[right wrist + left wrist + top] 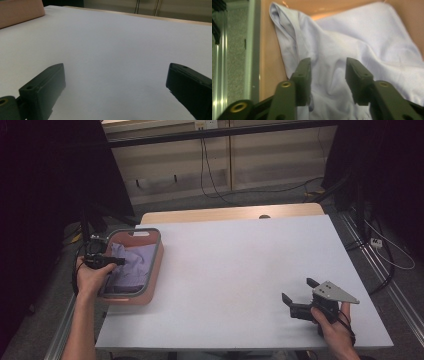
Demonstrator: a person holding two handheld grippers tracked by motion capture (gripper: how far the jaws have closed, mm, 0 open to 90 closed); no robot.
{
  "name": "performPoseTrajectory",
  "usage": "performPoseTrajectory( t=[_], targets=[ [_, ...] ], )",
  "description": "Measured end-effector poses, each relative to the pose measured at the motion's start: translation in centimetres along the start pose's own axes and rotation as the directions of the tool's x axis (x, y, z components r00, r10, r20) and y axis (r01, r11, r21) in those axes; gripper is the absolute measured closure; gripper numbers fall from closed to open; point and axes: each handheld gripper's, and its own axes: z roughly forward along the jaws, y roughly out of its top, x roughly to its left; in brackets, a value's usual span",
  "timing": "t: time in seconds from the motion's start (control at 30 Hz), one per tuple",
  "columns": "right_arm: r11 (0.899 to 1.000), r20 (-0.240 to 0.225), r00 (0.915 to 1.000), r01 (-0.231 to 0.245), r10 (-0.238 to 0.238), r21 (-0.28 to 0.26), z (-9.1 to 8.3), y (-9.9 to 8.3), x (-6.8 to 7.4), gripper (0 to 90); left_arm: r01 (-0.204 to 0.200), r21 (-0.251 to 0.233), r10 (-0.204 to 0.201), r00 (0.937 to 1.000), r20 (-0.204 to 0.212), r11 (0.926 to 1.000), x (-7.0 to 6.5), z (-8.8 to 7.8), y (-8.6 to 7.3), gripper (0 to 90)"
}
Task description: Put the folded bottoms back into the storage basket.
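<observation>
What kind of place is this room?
Probably a lab or recording workspace: a white table on aluminium rails, dark curtains on both sides, and cables on the carpeted floor.

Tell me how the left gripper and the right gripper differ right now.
The left gripper hangs over the pink basket, pointing down at the lilac cloth; the right gripper sits low over the bare white table near its front right corner. The left one's fingers stand partly apart with cloth below them, while the right one's fingers are spread wide with nothing between. Both are open, dark and hand-held.
</observation>
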Motion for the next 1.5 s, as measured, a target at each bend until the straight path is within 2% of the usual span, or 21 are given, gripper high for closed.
performPoseTrajectory(
  t=[0.17, 0.23, 0.37, 0.43, 0.47, 0.5, 0.53, 0.57, 0.6, 0.63, 0.7, 0.73, 0.87, 0.9, 1.0, 1.13, 1.17, 1.37, 1.5],
  targets=[
    [1.0, 0.0, 1.0, -0.003, 0.003, -0.001, 0.0, 0.0, -0.1, 2.1, -0.003, -0.088, 0.003, 1.0, -0.002, 0.9961, 0.0, -0.6, -0.3, 37.4],
    [1.0, 0.001, 1.0, -0.003, 0.003, 0.0, 0.0, 0.0, -0.1, 2.1, 0.001, -0.121, -0.003, 1.0, -0.01, 0.9926, 0.0, -0.8, -0.4, 29.3],
    [1.0, 0.003, 1.0, -0.001, 0.001, -0.001, 0.0, 0.0, -0.1, 2.1, -0.013, -0.179, 0.01, 0.9998, -0.015, 0.9837, -0.1, -1.4, -0.5, 18.8],
    [1.0, 0.004, 1.0, -0.002, 0.002, 0.0, 0.0, 0.0, -0.1, 2.1, -0.012, -0.19, 0.009, 0.9998, -0.017, 0.9817, -0.1, -1.6, -0.6, 13.7],
    [1.0, 0.004, 1.0, -0.001, 0.001, 0.0, 0.0, 0.0, 0.0, 2.1, -0.012, -0.201, 0.009, 0.9998, -0.016, 0.9796, -0.1, -1.7, -0.7, 11.0],
    [1.0, 0.003, 1.0, 0.0, 0.0, 0.0, 0.0, 0.0, 0.0, 2.1, -0.004, -0.225, 0.005, 1.0, 0.005, 0.9743, -0.2, -2.1, -0.9, 8.2],
    [1.0, 0.003, 1.0, -0.002, 0.002, 0.001, 0.0, 0.0, 0.0, 2.1, -0.004, -0.225, 0.005, 1.0, 0.005, 0.9743, -0.2, -2.1, -0.9, 6.6],
    [1.0, 0.004, 1.0, 0.001, -0.001, 0.001, 0.0, 0.0, 0.0, 2.0, -0.011, -0.247, 0.016, 0.9997, 0.019, 0.969, -0.3, -2.6, -1.1, 5.8],
    [1.0, 0.004, 1.0, 0.001, -0.001, 0.001, 0.0, 0.0, 0.0, 2.0, -0.011, -0.247, 0.016, 0.9997, 0.019, 0.969, -0.3, -2.6, -1.1, 5.3],
    [1.0, 0.006, 1.0, 0.001, -0.001, 0.0, 0.0, 0.0, 0.1, 2.1, -0.005, -0.274, 0.017, 0.999, 0.041, 0.9619, -0.3, -3.1, -1.5, 5.1],
    [1.0, 0.007, 1.0, 0.0, 0.0, 0.001, 0.0, 0.0, 0.1, 2.1, -0.015, -0.304, 0.031, 0.9984, 0.048, 0.9525, -0.3, -3.7, -1.8, 5.4],
    [1.0, 0.009, 1.0, 0.0, 0.0, 0.0, -0.1, 0.0, 0.1, 2.1, -0.011, -0.303, 0.03, 0.9979, 0.058, 0.9528, -0.2, -3.9, -1.9, 4.9],
    [1.0, 0.011, 0.9999, -0.002, 0.002, -0.002, 0.0, 0.1, 0.1, 2.1, -0.017, -0.307, 0.035, 0.998, 0.053, 0.9517, -0.4, -4.5, -2.2, 4.8],
    [1.0, 0.011, 0.9999, 0.001, -0.001, -0.001, 0.0, 0.1, 0.1, 2.1, -0.006, -0.309, 0.021, 0.9989, 0.042, 0.9511, -0.6, -4.8, -2.5, 4.8],
    [1.0, 0.009, 1.0, 0.003, -0.003, -0.001, 0.0, 0.1, 0.2, 2.1, 0.005, -0.33, 0.01, 0.999, 0.043, 0.944, -1.0, -5.4, -3.1, 5.5],
    [1.0, 0.01, 1.0, 0.002, -0.002, -0.002, -0.1, 0.1, 0.2, 2.1, -0.009, -0.342, 0.027, 0.9984, 0.049, 0.9396, -1.5, -5.9, -3.7, 5.9],
    [1.0, 0.009, 1.0, 0.003, -0.003, -0.003, -0.1, 0.1, 0.2, 2.1, -0.02, -0.351, 0.039, 0.9981, 0.047, 0.9362, -1.9, -6.2, -4.0, 5.9],
    [1.0, 0.009, 1.0, 0.004, -0.004, -0.003, 0.0, 0.1, 0.2, 2.0, -0.019, -0.383, 0.035, 0.9988, 0.035, 0.9237, -2.3, -7.1, -4.9, 6.0],
    [1.0, 0.004, 1.0, 0.006, -0.006, -0.002, 0.0, 0.1, 0.2, 2.1, -0.018, -0.388, 0.036, 0.9985, 0.041, 0.9215, -2.6, -7.5, -5.3, 5.9]
  ],
)
